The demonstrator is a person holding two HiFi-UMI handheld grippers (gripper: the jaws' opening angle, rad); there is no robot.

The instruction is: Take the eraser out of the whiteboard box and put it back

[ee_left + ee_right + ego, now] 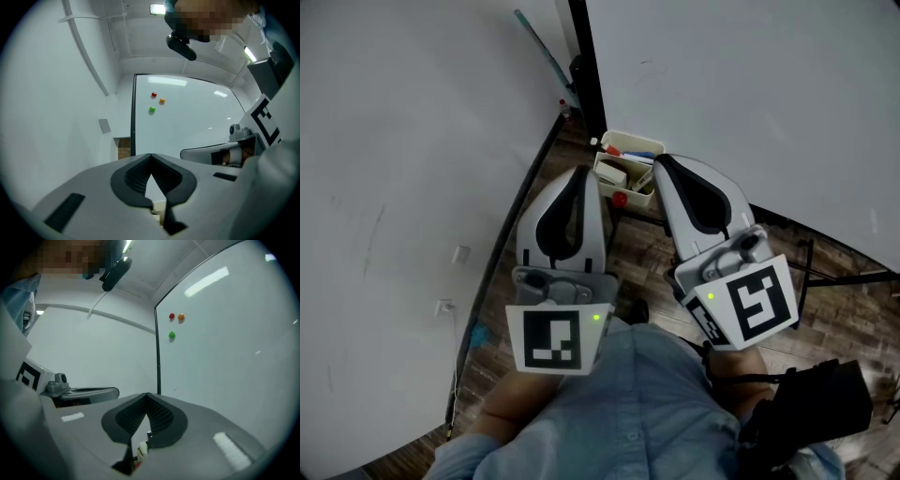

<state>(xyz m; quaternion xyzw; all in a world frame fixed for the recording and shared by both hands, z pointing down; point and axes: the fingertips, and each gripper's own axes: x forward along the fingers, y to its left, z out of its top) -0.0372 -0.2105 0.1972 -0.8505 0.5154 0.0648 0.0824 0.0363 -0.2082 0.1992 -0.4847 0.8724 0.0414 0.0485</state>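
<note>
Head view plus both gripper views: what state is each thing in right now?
Left tongs, shut, empty.
Right tongs, shut, empty.
Whiteboard box, open top, items inside.
Magnets, three, stuck on the whiteboard.

floor: wood planks [853, 323] under you | on it: black stand foot [848, 277], right of the whiteboard box [625, 171] | blue scrap [478, 336], left of the box, nearer you, by the wall [394, 187] | box on floor or not: can't tell
</note>
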